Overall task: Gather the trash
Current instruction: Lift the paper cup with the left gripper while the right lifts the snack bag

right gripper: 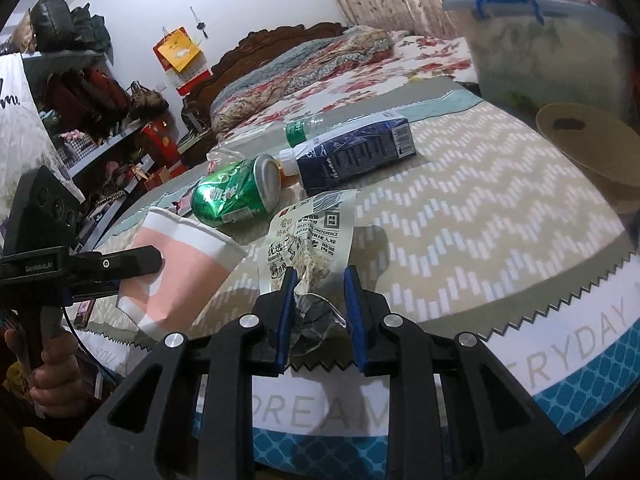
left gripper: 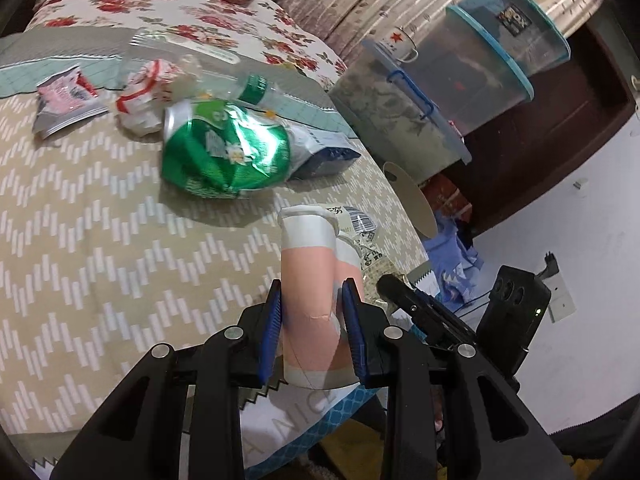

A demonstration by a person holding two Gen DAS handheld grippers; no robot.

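Observation:
My left gripper [left gripper: 312,292] is shut on a pink and white paper cup [left gripper: 310,280], held tilted over the near edge of the bed [left gripper: 100,240]; the cup also shows in the right wrist view [right gripper: 180,268]. My right gripper [right gripper: 320,276] stands around the crumpled end of a clear printed snack wrapper [right gripper: 308,240] lying on the bed; its pads have a gap and I cannot tell if they grip it. A crushed green can [left gripper: 224,148] [right gripper: 236,196], a dark blue carton [right gripper: 356,152], a plastic bottle [left gripper: 260,90] and wrappers [left gripper: 64,100] lie beyond.
Stacked plastic storage boxes [left gripper: 420,92] with a star mug [left gripper: 400,42] stand right of the bed. A tan paper disc [right gripper: 588,144] leans at the bed's right edge. Shelves with bags [right gripper: 100,92] stand at left. The bed's printed front edge [right gripper: 560,328] is close below.

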